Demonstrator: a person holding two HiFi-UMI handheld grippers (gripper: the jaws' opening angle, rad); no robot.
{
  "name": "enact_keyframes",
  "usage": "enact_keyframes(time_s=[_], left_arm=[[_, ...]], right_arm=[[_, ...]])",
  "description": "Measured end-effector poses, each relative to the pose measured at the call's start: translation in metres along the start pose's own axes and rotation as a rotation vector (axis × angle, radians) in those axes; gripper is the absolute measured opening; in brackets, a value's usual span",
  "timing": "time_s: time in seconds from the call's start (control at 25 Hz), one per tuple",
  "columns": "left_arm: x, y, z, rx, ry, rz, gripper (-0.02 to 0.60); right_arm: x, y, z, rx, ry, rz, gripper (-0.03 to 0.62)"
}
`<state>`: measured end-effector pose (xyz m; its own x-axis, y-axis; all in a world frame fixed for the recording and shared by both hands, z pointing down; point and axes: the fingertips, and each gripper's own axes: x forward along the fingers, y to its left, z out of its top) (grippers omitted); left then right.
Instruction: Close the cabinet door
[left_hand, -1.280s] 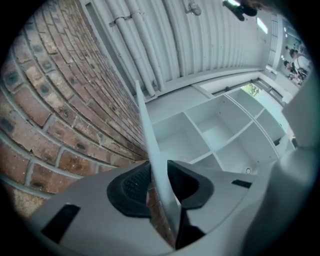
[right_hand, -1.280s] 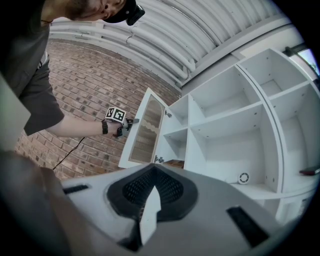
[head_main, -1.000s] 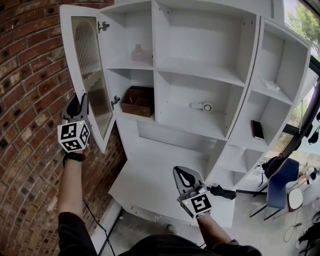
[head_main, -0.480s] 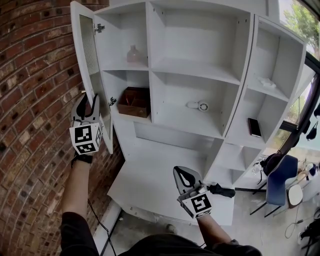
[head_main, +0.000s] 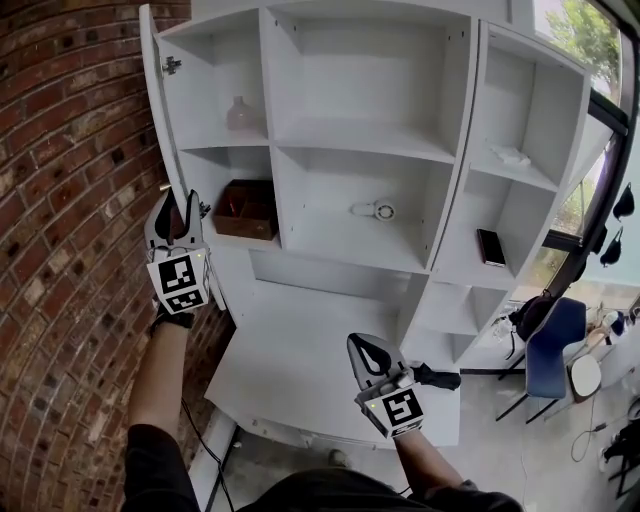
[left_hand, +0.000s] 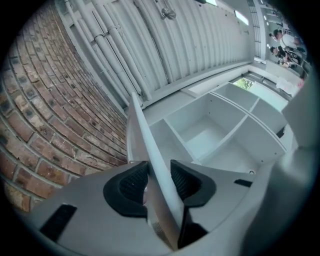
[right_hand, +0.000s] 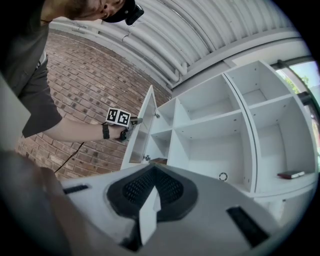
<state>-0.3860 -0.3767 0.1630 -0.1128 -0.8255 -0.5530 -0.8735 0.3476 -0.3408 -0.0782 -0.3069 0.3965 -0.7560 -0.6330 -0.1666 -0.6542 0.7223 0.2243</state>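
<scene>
Cabinet door (left_hand: 149, 145): partly open, edge-on to me, hinged at left end of shelf unit (head_main: 275, 150).
My left gripper (head_main: 177, 205): clenched on door's free edge, one pad on each face.
Risks:
- Inner jaw pinched against frame if I keep hold through full closure.
- Pads sliding off if my push strays from hinge arc.

Right gripper (right_hand: 155, 180): pinched on thin white strip (right_hand: 149, 212), well apart from door.

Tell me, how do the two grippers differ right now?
The left gripper is raised high; the right gripper sits lower, over the desk. The left gripper's jaws clasp the edge of the cabinet door; the right gripper's jaws are together, empty. Both carry marker cubes.
</scene>
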Motion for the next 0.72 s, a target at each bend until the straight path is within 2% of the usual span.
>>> enact_keyframes(time_s=[0.72], left_arm=[[0.038, -0.066, -0.002, 0.086, -0.013, 0.001, 0.172]], right_arm=[[-0.033, -0.048, -0.014, 0.005, 0.022, -0.118, -0.002]])
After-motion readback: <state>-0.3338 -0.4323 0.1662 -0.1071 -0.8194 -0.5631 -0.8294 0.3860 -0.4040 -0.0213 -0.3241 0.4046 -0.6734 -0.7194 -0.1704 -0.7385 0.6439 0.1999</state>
